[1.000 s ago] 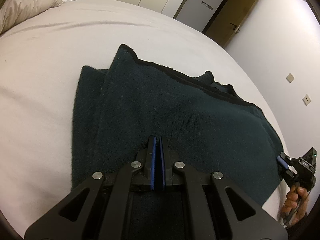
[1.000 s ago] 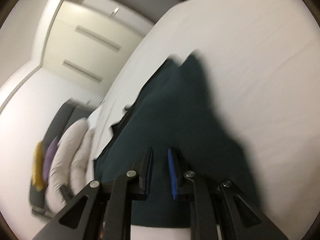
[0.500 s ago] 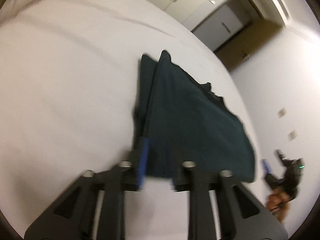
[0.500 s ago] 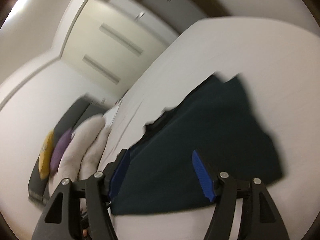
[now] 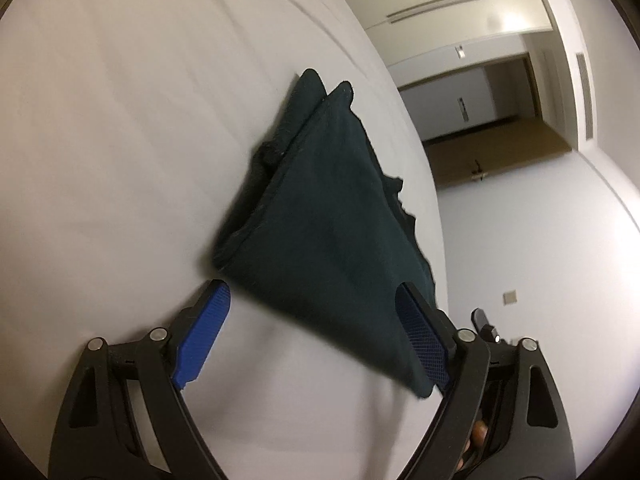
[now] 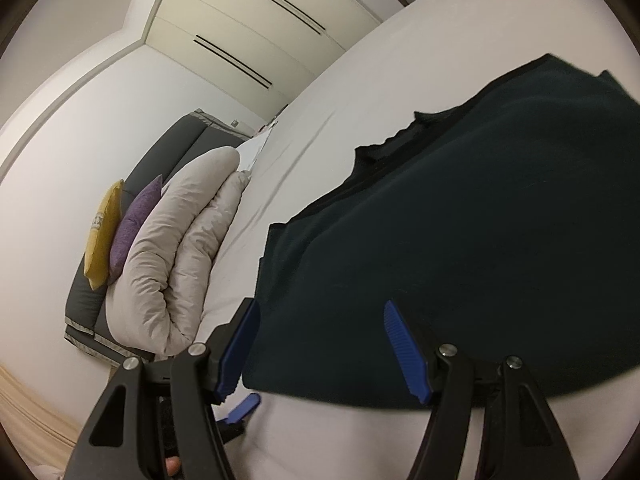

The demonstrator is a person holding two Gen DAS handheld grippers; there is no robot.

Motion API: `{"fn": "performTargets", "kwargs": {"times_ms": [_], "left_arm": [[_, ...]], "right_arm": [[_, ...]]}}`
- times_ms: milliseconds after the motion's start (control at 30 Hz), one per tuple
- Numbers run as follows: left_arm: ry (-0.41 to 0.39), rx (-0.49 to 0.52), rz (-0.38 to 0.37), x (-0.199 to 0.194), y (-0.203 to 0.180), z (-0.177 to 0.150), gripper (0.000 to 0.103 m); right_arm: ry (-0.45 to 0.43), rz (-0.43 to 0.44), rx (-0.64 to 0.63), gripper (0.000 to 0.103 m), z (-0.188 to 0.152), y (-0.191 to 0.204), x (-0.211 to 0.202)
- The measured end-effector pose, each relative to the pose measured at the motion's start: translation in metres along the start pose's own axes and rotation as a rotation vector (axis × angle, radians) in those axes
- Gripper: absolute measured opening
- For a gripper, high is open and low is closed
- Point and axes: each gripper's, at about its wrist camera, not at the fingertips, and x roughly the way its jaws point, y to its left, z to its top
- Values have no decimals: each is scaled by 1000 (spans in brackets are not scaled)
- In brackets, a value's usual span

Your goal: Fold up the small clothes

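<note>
A dark green garment (image 5: 328, 216) lies folded flat on the white bed (image 5: 120, 120); it also shows in the right wrist view (image 6: 460, 240). My left gripper (image 5: 316, 328) is wide open and empty, hovering at the garment's near edge, its blue pads on either side of a corner. My right gripper (image 6: 324, 344) is wide open and empty over the garment's near edge. The tip of the left gripper peeks in below the right one (image 6: 240, 408).
A rolled grey duvet (image 6: 180, 248) and purple and yellow cushions (image 6: 120, 224) lie against a dark headboard at the bed's end. Wardrobe doors (image 6: 260, 32) stand behind. A wooden door (image 5: 480, 148) and white wall border the bed's far side.
Both grippers have opened wide and drawn back from the garment. The left one was shut on the cloth a second ago and has let go and swung to the side.
</note>
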Motion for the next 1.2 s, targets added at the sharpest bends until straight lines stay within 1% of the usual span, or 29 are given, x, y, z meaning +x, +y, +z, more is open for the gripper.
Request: {"fn": "performTargets", "kwargs": {"times_ms": [67, 100, 167, 233, 267, 300, 367, 400, 433, 467, 500, 533, 567, 600, 633, 667, 733, 833, 933, 1033, 1067, 1100, 1133, 1167, 1200], "left_arm": [[-11, -36, -21, 11, 0, 5, 83], [-16, -58, -32, 16, -1, 8, 78], [-9, -93, -63, 28, -2, 16, 67], [10, -125, -94, 42, 0, 27, 45], [18, -145, -96, 49, 3, 32, 40], [18, -152, -94, 54, 4, 37, 33], [16, -156, -93, 61, 6, 45, 31], [11, -147, -90, 64, 5, 48, 29], [8, -132, -84, 65, 3, 51, 27], [7, -125, -81, 68, 2, 53, 24], [4, -115, -73, 69, 1, 55, 18], [-2, -96, -50, 69, 1, 56, 12], [-5, -86, -38, 71, 2, 57, 12], [-7, -82, -35, 74, 2, 58, 11], [-15, -65, -24, 75, 0, 57, 11], [-24, -44, -11, 74, -4, 57, 11], [-40, -7, 10, 75, -11, 58, 11], [-64, 52, 30, 75, -27, 61, 11], [-87, 152, 58, 75, -55, 62, 10], [-96, 313, 88, 80, -101, 57, 11], [-93, 418, 112, 86, -126, 51, 11], [-98, 490, 129, 87, -141, 44, 11], [-106, 584, 149, 92, -159, 32, 11], [-109, 678, 167, 97, -175, 19, 11], [-109, 755, 183, 104, -186, 6, 11]], "right_arm": [[19, 11, 6, 68, 6, 1, 11], [29, 10, 12, 68, 9, 1, 17], [43, 3, 16, 66, 16, 2, 28], [57, 15, 26, 64, 25, 2, 41], [70, 17, 31, 62, 29, 2, 48], [82, 14, 34, 61, 32, 2, 55], [118, -15, 33, 58, 37, 0, 70], [137, -34, 31, 57, 39, -1, 78], [153, -56, 30, 54, 40, -4, 85], [166, -81, 26, 47, 42, -7, 91], [176, -111, 18, 42, 42, -9, 96], [177, -131, 20, 29, 43, -12, 98], [180, -145, 32, 20, 43, -17, 101], [184, -155, 41, 15, 43, -20, 102], [186, -174, 47, 1, 43, -24, 103], [186, -180, 52, 0, 42, -28, 103], [186, -156, 65, 0, 41, -34, 105], [187, -164, 50, 0, 39, -34, 104], [182, -158, 43, 0, 36, -37, 106], [187, -116, 38, 0, 37, -39, 103], [195, -97, 39, 0, 39, -38, 100], [200, -64, 50, 3, 44, -37, 94], [195, -26, 64, 18, 49, -38, 86], [177, 24, 80, 44, 56, -39, 75], [154, 80, 104, 57, 64, -40, 64]]}}
